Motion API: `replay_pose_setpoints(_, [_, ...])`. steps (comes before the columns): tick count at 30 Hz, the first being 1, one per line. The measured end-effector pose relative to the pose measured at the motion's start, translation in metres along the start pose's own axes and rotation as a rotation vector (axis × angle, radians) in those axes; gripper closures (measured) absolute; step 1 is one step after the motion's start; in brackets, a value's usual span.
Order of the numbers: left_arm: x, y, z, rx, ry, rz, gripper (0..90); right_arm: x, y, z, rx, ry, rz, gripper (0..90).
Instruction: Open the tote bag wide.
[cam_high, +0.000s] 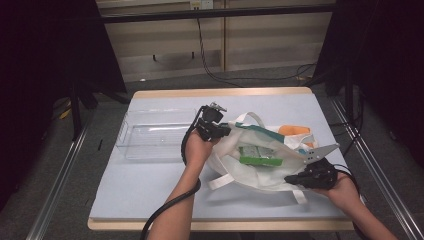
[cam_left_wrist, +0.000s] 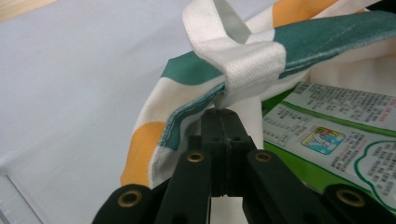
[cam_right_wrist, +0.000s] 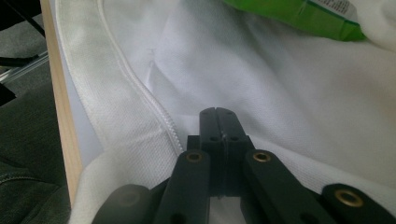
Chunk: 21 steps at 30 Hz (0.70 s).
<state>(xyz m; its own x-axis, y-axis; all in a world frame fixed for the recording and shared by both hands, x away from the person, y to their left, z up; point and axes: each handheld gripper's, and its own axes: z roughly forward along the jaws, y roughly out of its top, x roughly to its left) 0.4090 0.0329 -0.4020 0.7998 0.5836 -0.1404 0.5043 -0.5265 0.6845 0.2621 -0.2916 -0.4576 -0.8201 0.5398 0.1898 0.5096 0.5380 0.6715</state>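
Two tools are both working the same tote bag (cam_high: 260, 160) right now, which is lying a bit right of centre in the high view on the blue-grey surface (cam_high: 150, 190). The left tool (cam_high: 216, 131) is pinching the bag's rim at the upper left of the bag, jaws closed tight on the fabric right where the white handle strap (cam_left_wrist: 247, 65) is stitched over the teal band. The right tool (cam_high: 295, 179) is clamping the white cloth at the bag's lower right edge, jaws shut on it too, so between them they're holding the mouth open. My guess is we're somewhere in the middle: the green and white packet (cam_high: 260, 156) is sitting inside the open bag, and the clear plastic tray (cam_high: 150, 137) at left centre of the high view is looking empty, so whatever is going in or coming out isn't finished. Which direction it's going, I can't tell. As for writing: the packet is showing blocks of tiny print and a little cartoon picture with a yellow border in the left gripper view, but it's too small for me to be reading any of it, and no brand name is coming through. The bag itself is just showing orange, teal and white stripes, no logo.
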Motion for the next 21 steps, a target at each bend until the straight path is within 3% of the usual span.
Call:
replay_pose_setpoints(6, [-0.005,0.0,-0.007,0.015,-0.026,0.027,90.0,0.001,0.005,-0.003,0.008,-0.011,-0.006,90.0])
replay_pose_setpoints(7, [-0.005,0.0,-0.008,0.026,-0.025,0.051,90.0,0.001,0.005,-0.003,0.003,-0.011,-0.006,90.0])
replay_pose_setpoints(21, [-0.014,-0.004,-0.016,0.002,-0.051,0.05,87.9,0.002,0.01,-0.01,-0.012,-0.029,-0.005,89.6])
